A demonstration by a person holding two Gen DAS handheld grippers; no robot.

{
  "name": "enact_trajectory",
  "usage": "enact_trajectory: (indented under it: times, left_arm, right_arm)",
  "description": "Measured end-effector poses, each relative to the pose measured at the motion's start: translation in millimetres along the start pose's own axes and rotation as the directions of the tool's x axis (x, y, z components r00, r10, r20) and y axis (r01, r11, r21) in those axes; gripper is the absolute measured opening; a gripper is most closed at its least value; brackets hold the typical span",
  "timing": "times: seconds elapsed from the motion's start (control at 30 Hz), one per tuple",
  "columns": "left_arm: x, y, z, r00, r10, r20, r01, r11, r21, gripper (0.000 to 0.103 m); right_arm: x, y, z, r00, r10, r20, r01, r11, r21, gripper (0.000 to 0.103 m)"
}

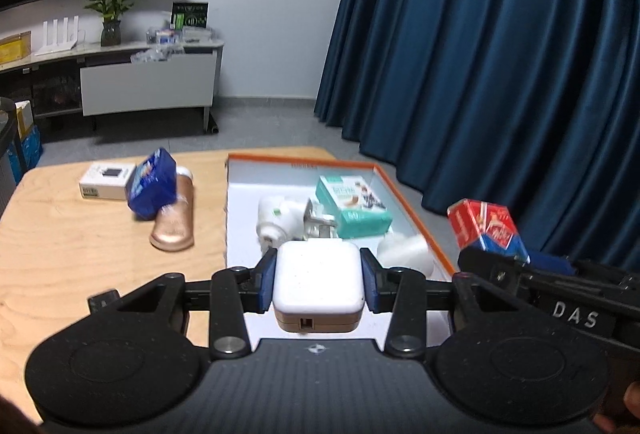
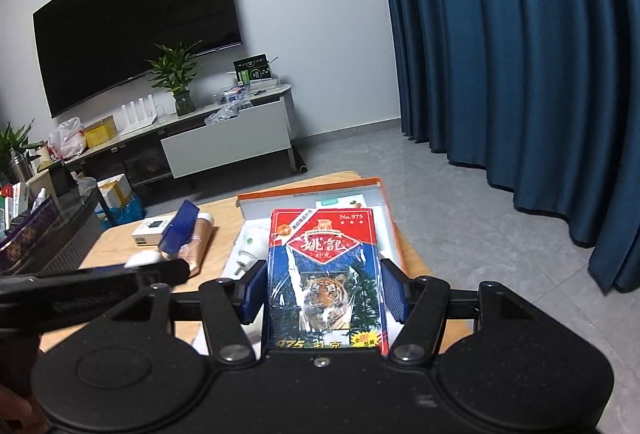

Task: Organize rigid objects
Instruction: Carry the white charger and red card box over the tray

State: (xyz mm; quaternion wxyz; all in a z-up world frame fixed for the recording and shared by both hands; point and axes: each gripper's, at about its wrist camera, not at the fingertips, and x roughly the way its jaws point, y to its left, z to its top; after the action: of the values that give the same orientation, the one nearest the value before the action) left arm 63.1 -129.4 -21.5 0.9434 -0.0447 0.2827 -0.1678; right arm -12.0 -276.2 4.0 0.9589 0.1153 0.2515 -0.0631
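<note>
White charger [image 1: 319, 280] in left claw [image 1: 319, 284]

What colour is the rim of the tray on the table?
Orange rim around a white tray, clearest in the left wrist view.

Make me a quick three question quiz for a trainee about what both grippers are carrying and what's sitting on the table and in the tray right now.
1. True or false: the left gripper is shut on a white charger.
2. What does the right gripper hold? A) a teal box B) a red and blue card box with a tiger C) a gold tube
3. Fill in: the teal box lies inside the orange-rimmed ____.

Key
1. True.
2. B: the card box.
3. tray. The gold tube, blue pack and small white box are outside it on the wooden table.
</note>
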Motion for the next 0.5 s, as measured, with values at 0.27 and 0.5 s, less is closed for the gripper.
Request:
enact_trajectory:
  times: [0.27,0.5]
  left_arm:
    - [0.4,-12.2,-2.4,0.999,0.034,-0.010,-0.034,0.999,0.035,0.042]
    - [-4.5,-21.6,-4.5,1.000,0.029,-0.003,-0.029,0.998,0.052,0.042]
  right_arm:
    - [1.7,-9.6,-3.5,1.000,0.004,-0.004,-0.004,1.000,0.026,0.071]
    - [2.3,-8.3,-2.7,1.000,0.002,0.000,-0.002,1.000,0.024,0.071]
